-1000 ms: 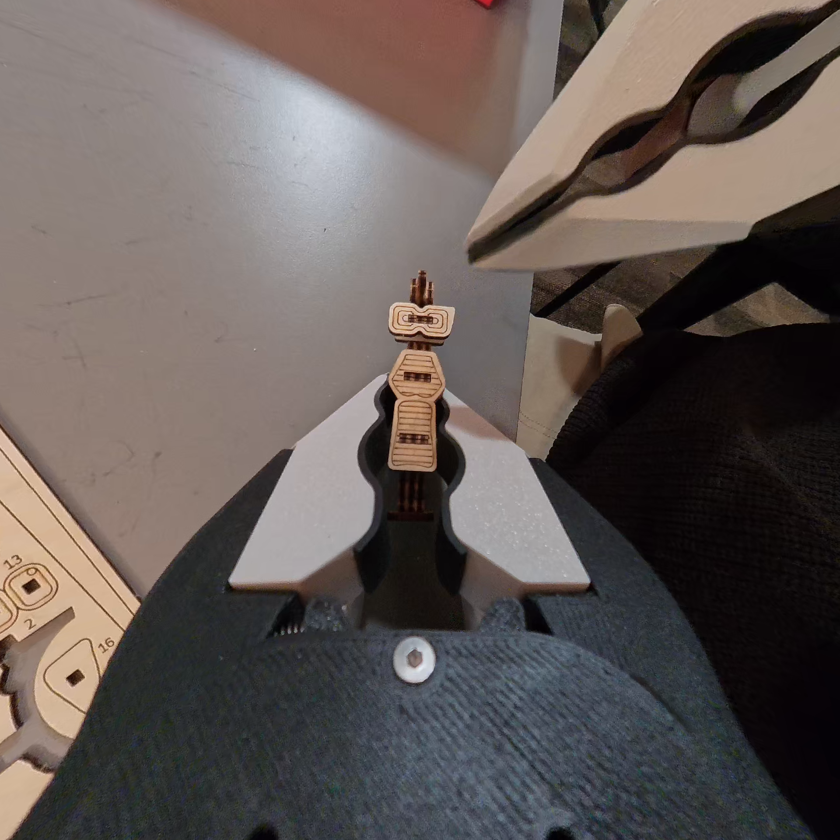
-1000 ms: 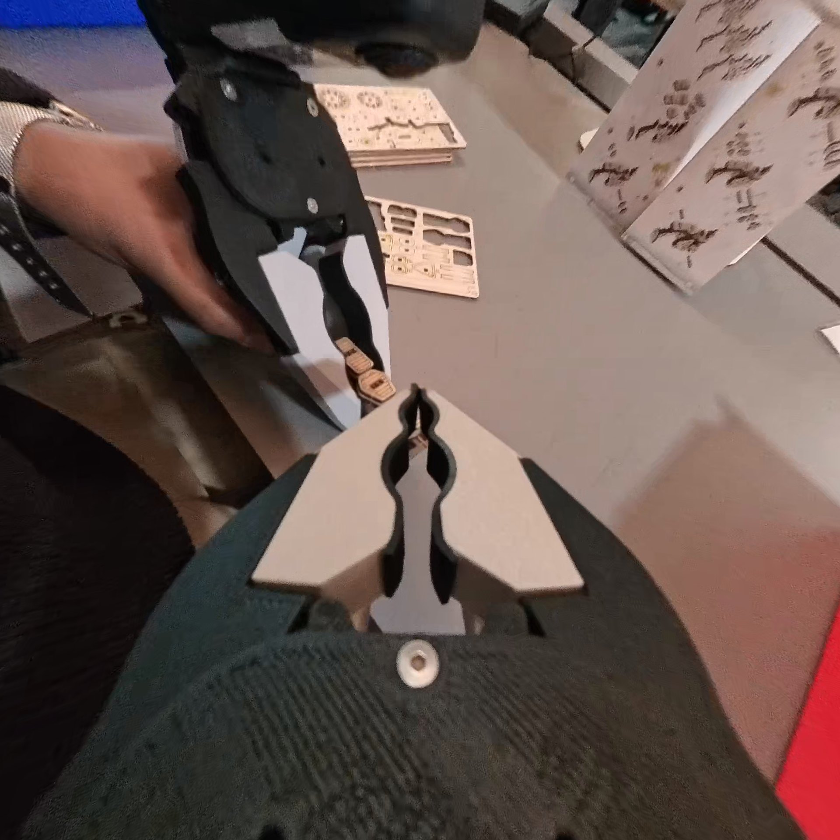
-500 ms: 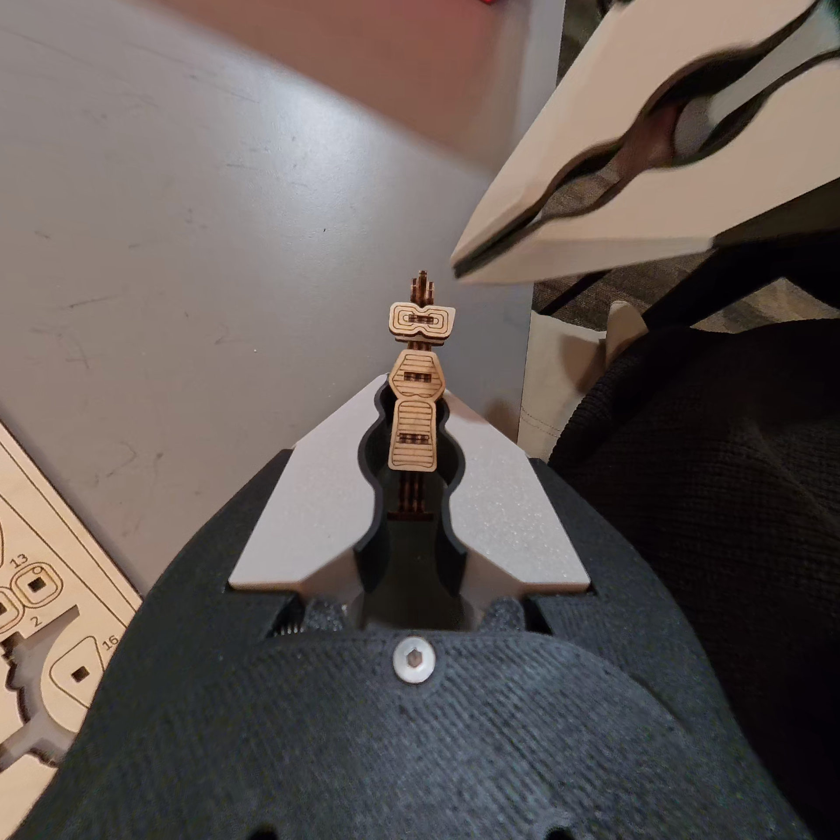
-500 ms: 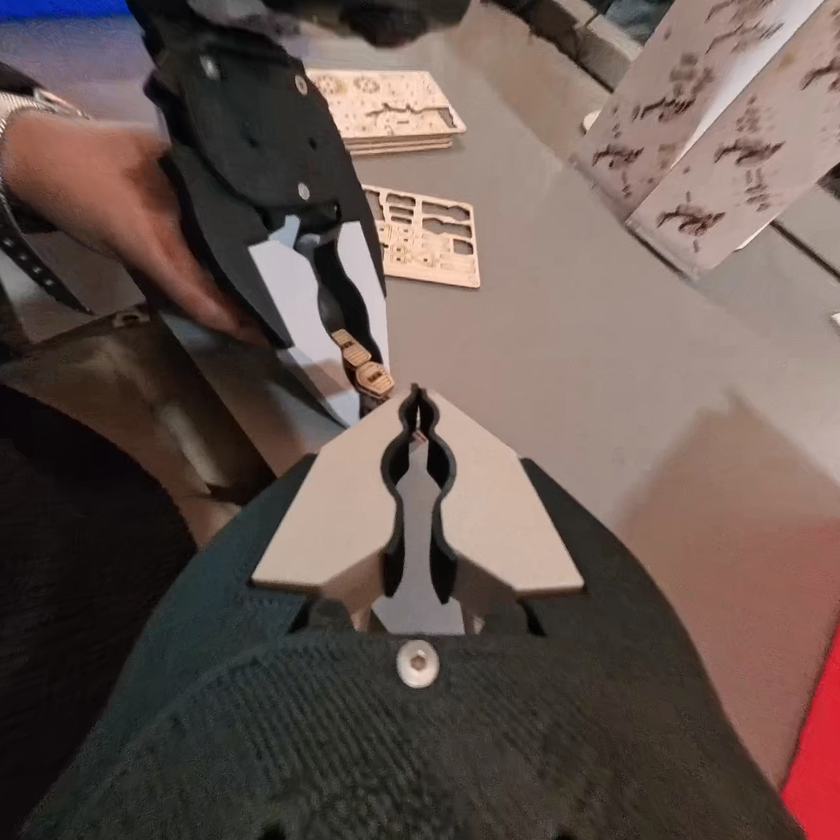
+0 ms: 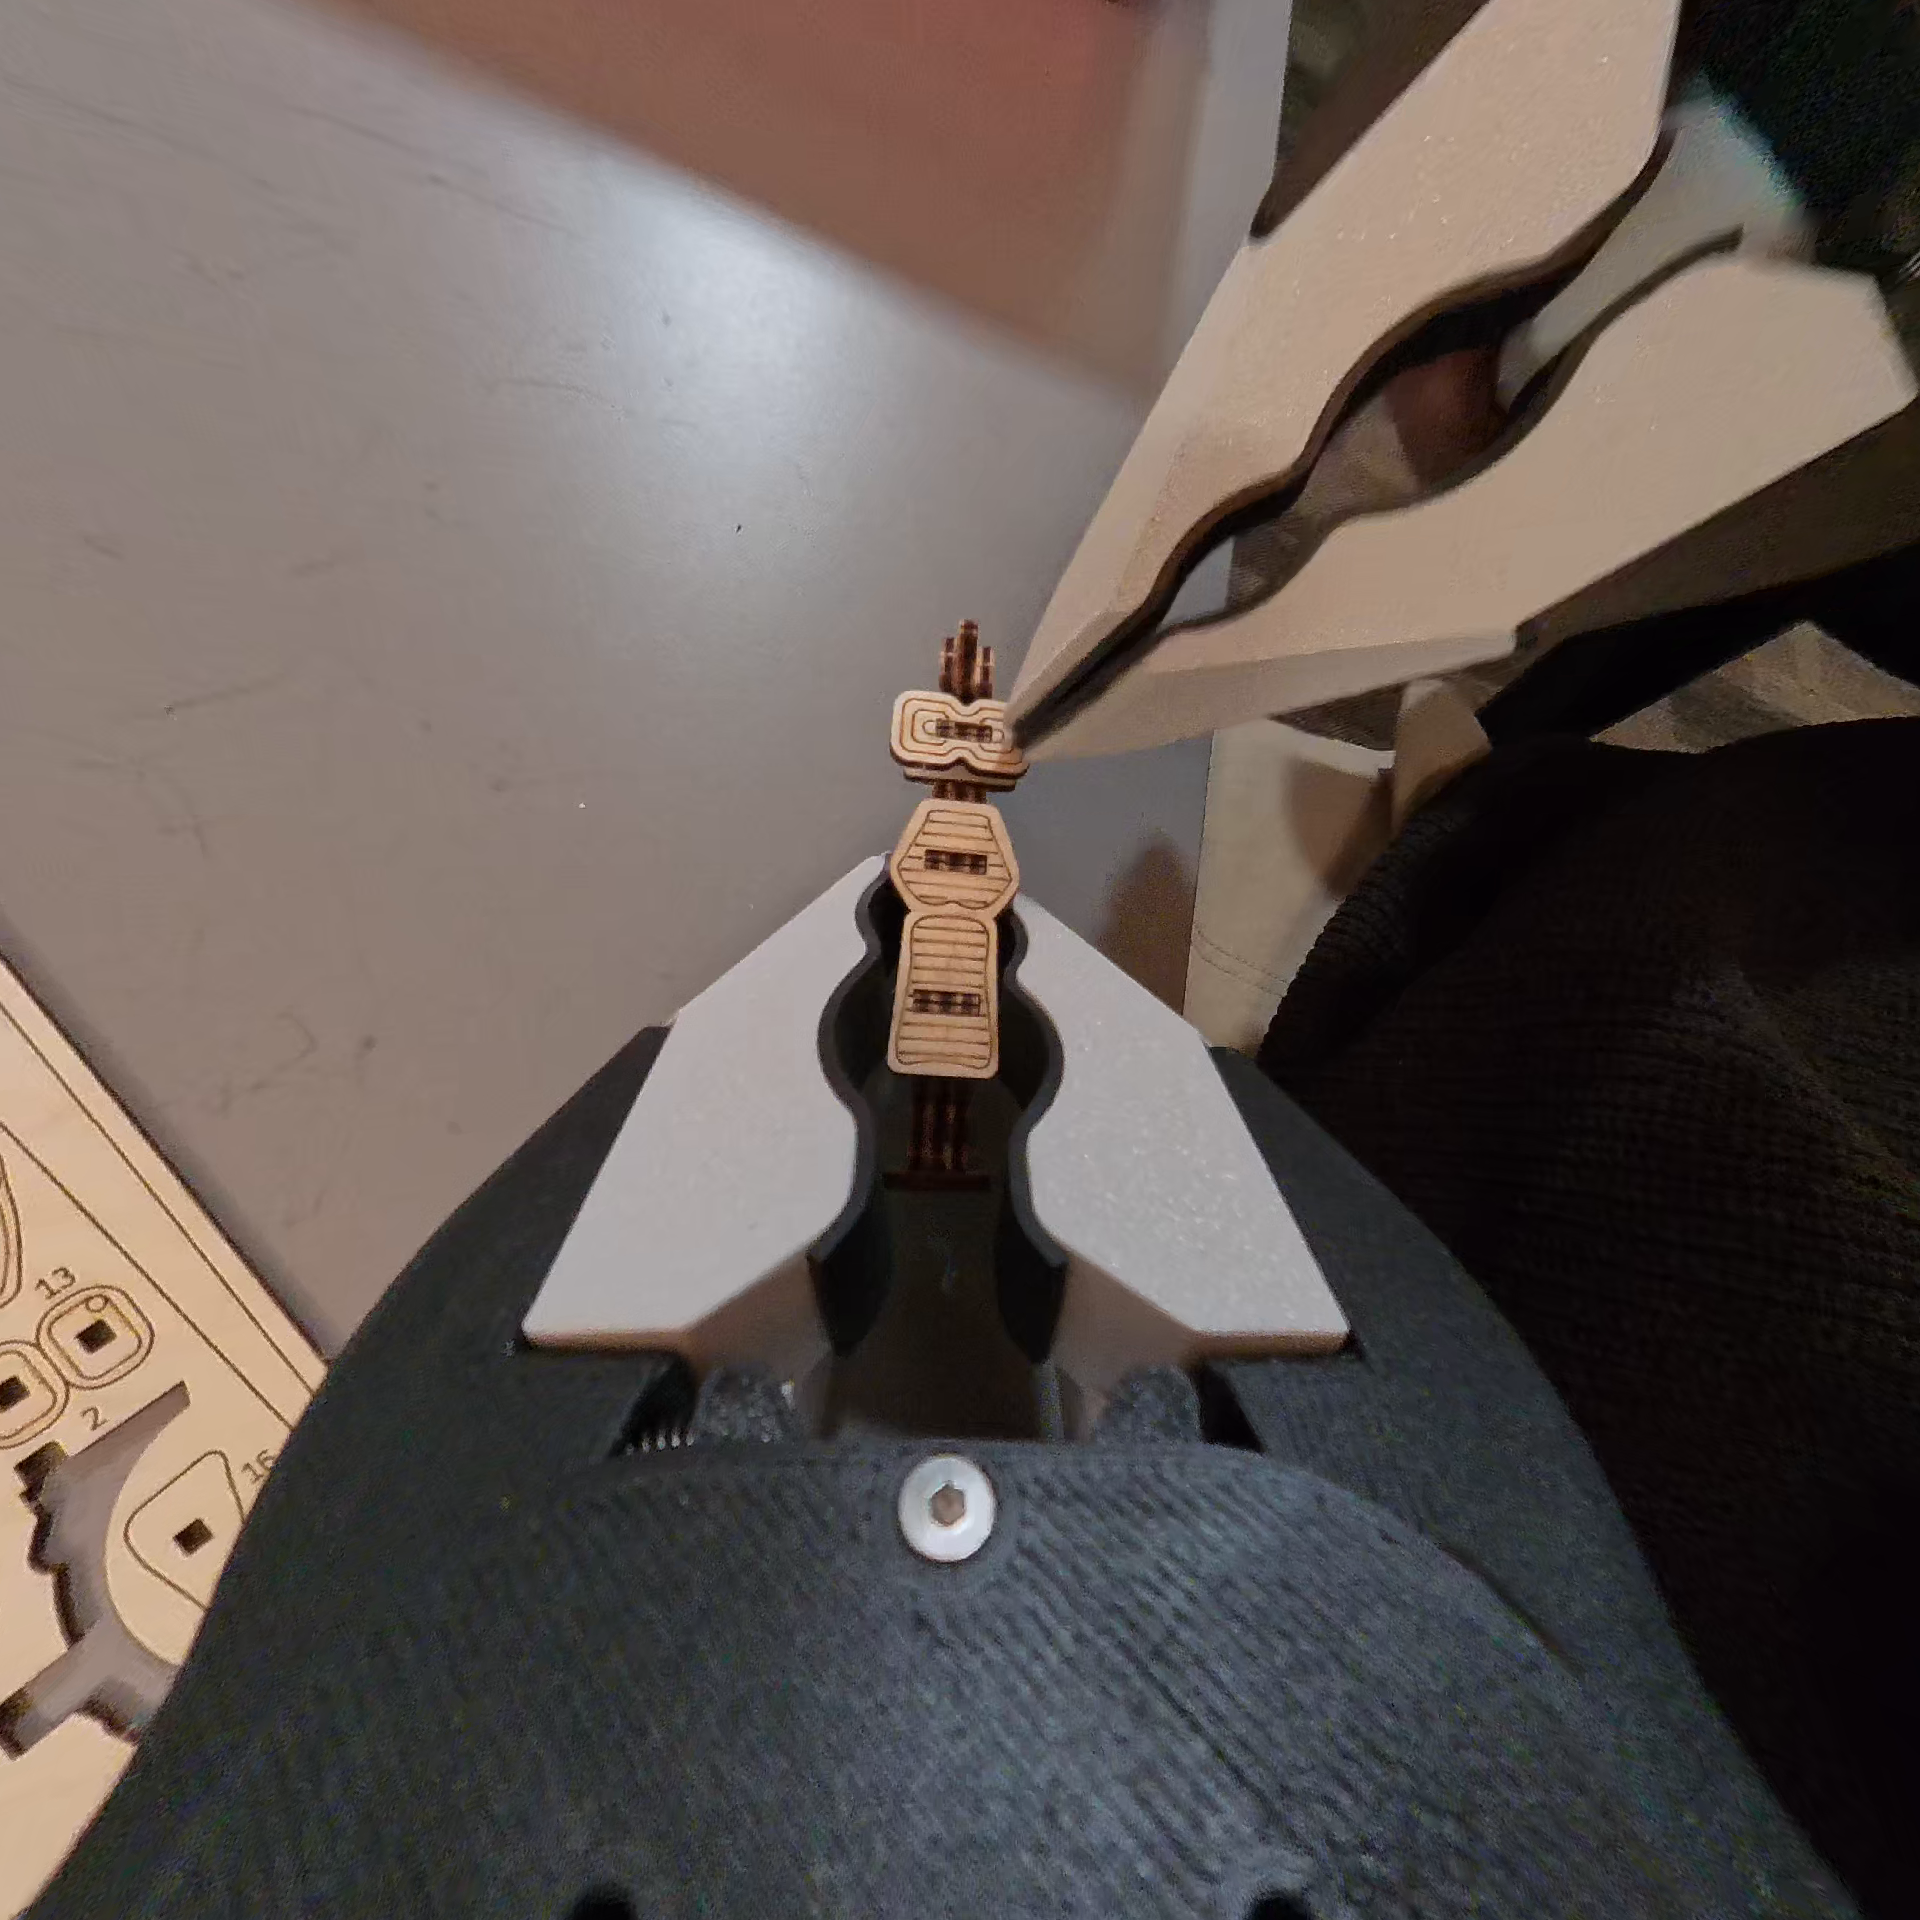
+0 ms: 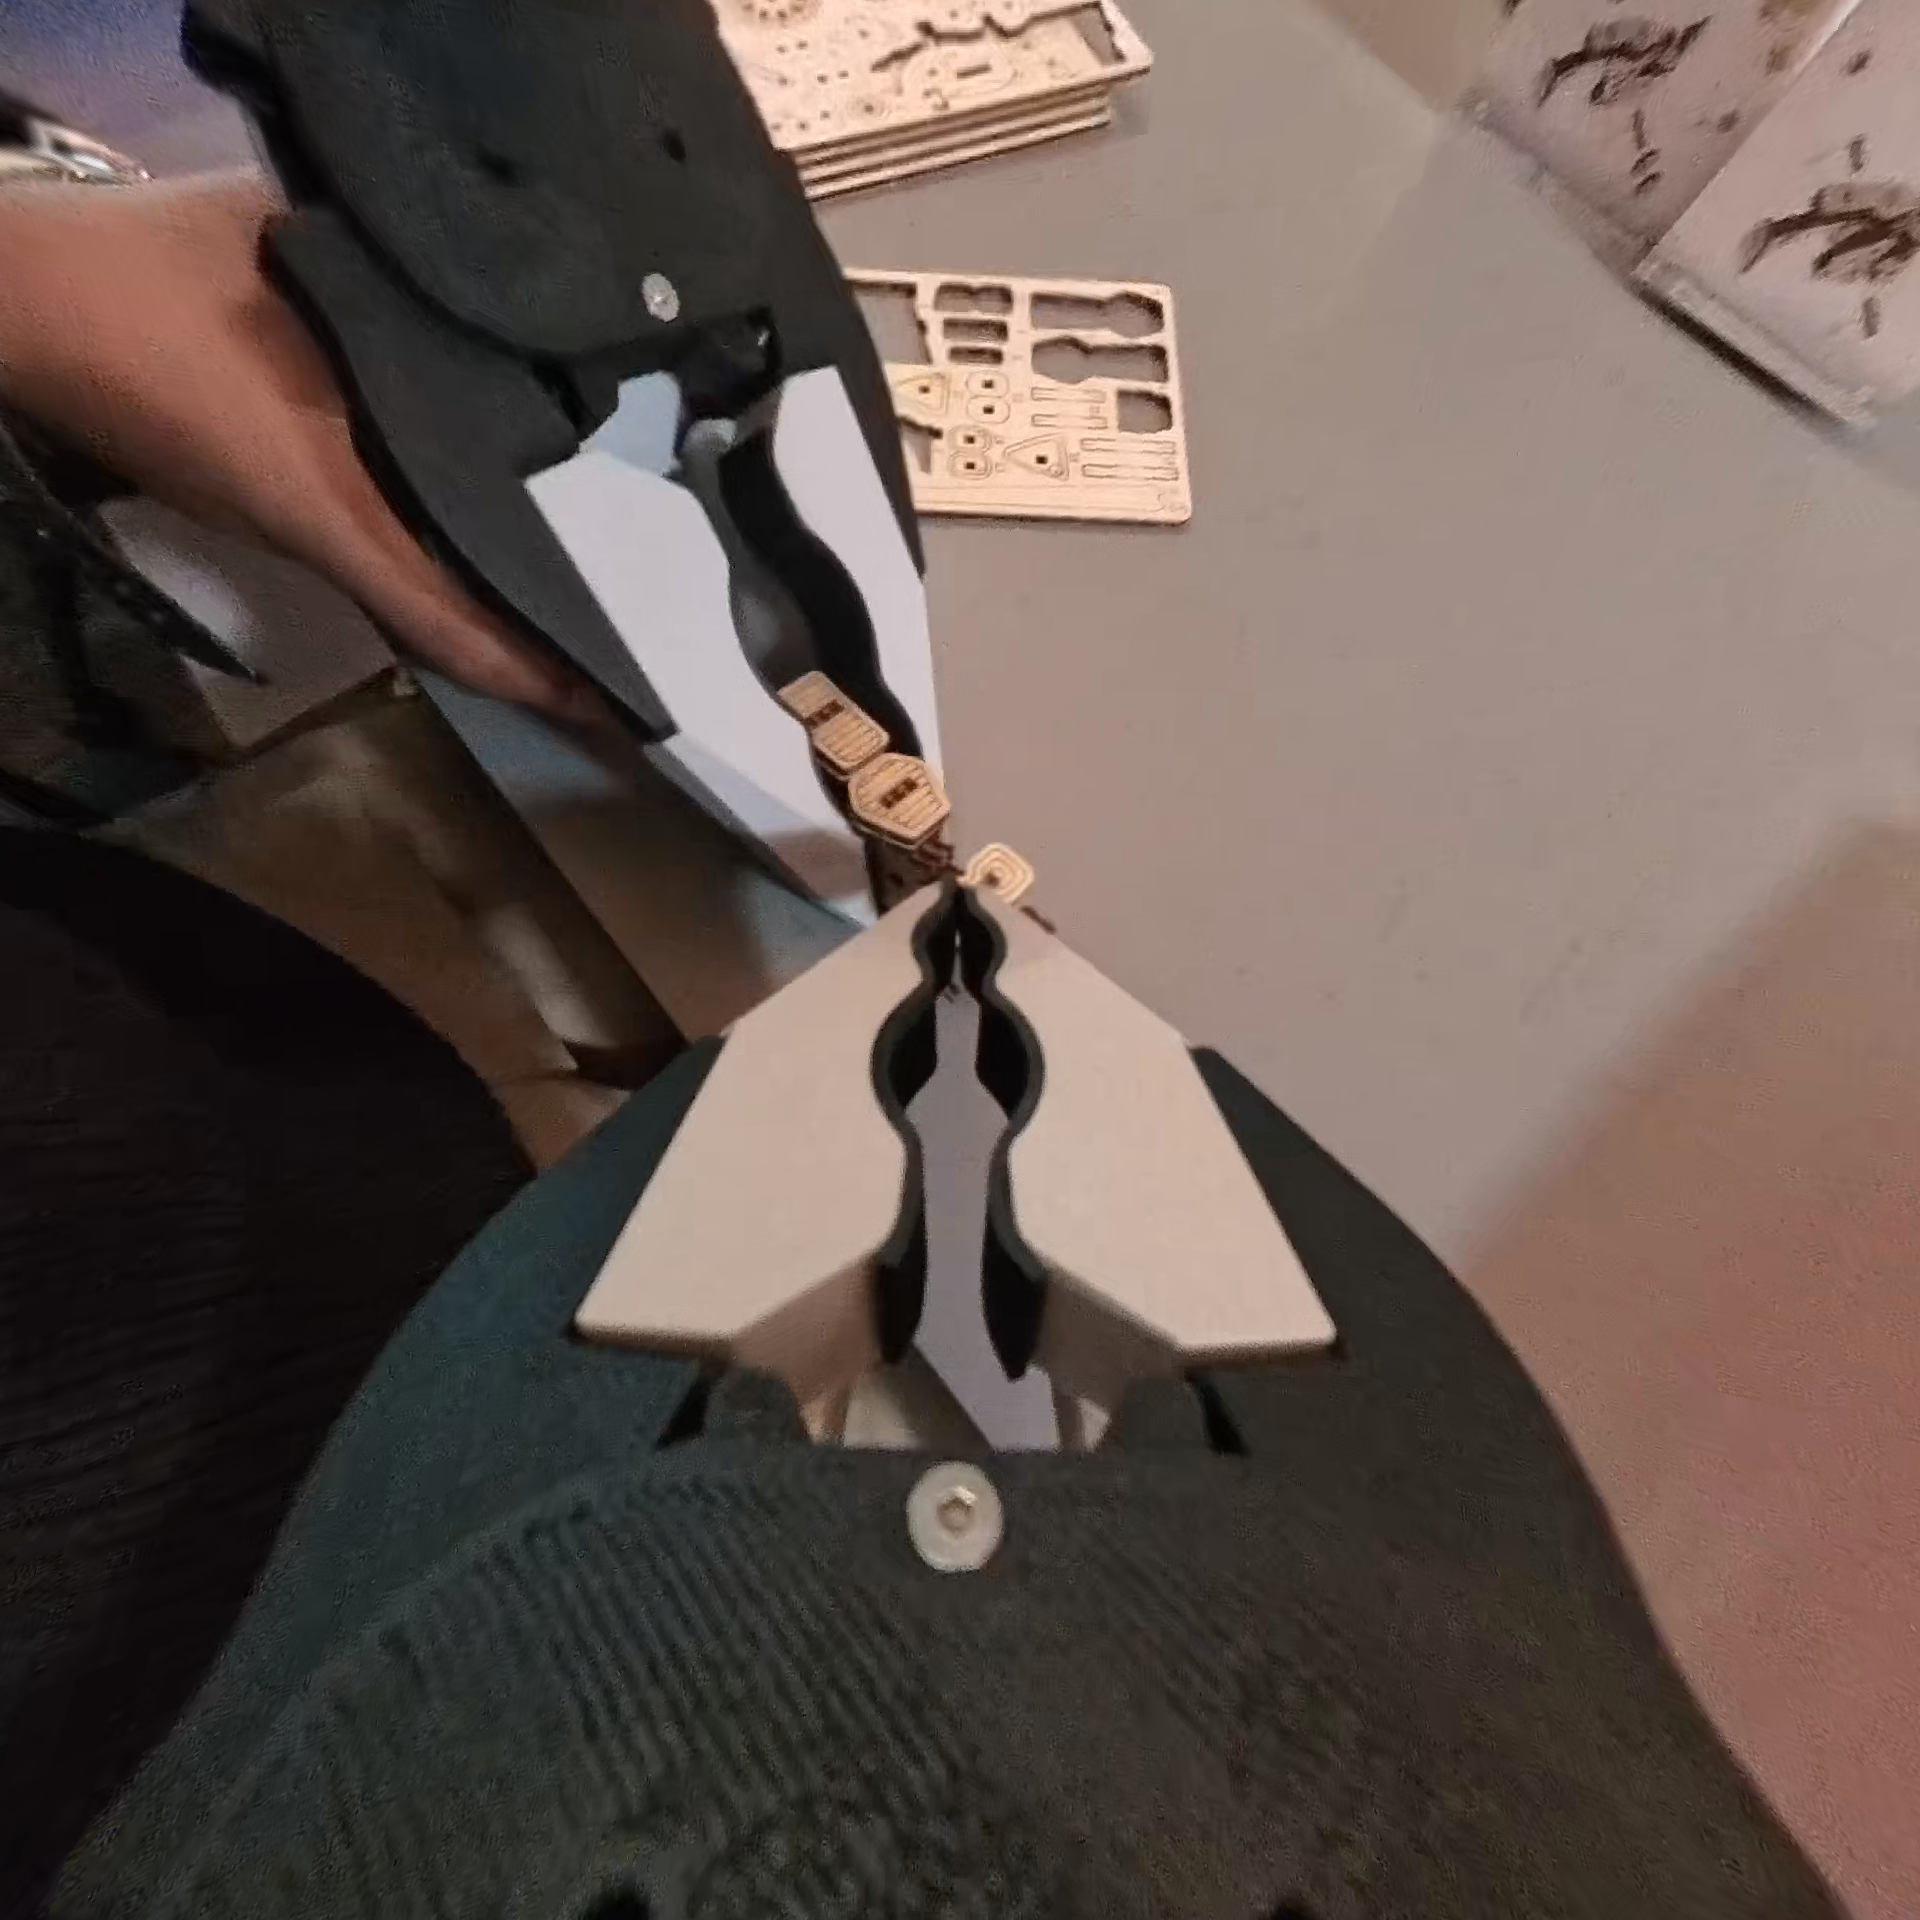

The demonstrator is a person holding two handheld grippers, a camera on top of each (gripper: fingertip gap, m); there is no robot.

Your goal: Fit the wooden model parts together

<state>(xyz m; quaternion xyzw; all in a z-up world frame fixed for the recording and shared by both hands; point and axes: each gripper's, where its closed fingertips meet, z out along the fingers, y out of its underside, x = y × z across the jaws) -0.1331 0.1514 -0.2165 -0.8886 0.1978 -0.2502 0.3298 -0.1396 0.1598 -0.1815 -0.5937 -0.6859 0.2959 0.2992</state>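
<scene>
Jaws, left: left gripper (image 5: 948, 883) is clamped on the wooden model (image 5: 948, 914).
Jaws, right: right gripper (image 6: 954, 902) has its tips pressed together, meeting the model's top plate (image 5: 954, 736).
Model axis: long axis runs forward along the left fingers, plates stacked toward the tip.
Place: above the grey table (image 5: 436, 499).
Hand: a hand (image 6: 208, 436) grips the left gripper.

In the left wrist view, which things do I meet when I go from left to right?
Cut-out wooden sheet → left tool with the wooden model → right tool touching the model's top plate → dark knitted fabric.
</scene>
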